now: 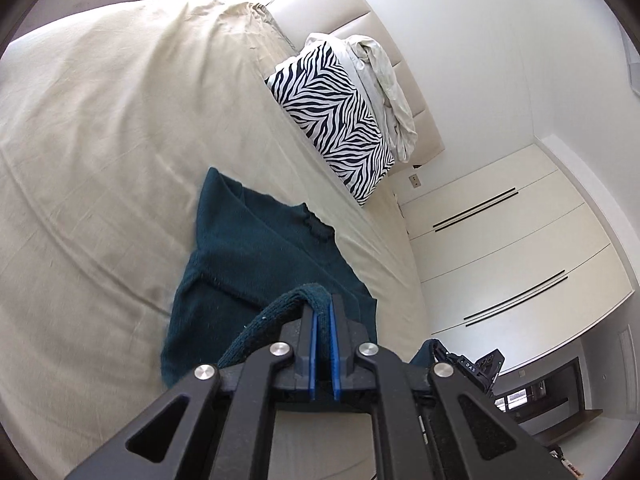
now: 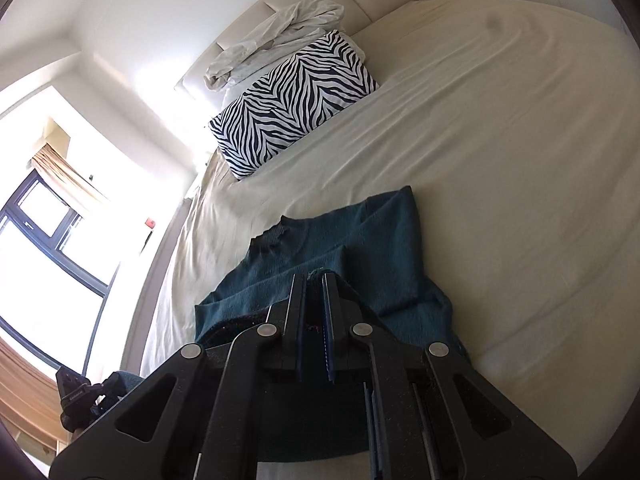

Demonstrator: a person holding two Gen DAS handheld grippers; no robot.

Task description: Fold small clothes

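Cream bed [image 1: 100, 140], padded headboard [image 1: 360, 12], zebra pillow [image 1: 336, 116], white wardrobe [image 1: 500, 248], bright window [image 2: 44, 248]

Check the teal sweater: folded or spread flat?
Mid-fold. The teal sweater lies partly doubled on the bed, its near edge pinched and lifted by the left gripper and right gripper.

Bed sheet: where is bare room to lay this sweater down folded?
The bed sheet lies bare beyond the teal sweater, away from the zebra pillow. It is crowded toward the headboard, where pillow and crumpled cloth sit.
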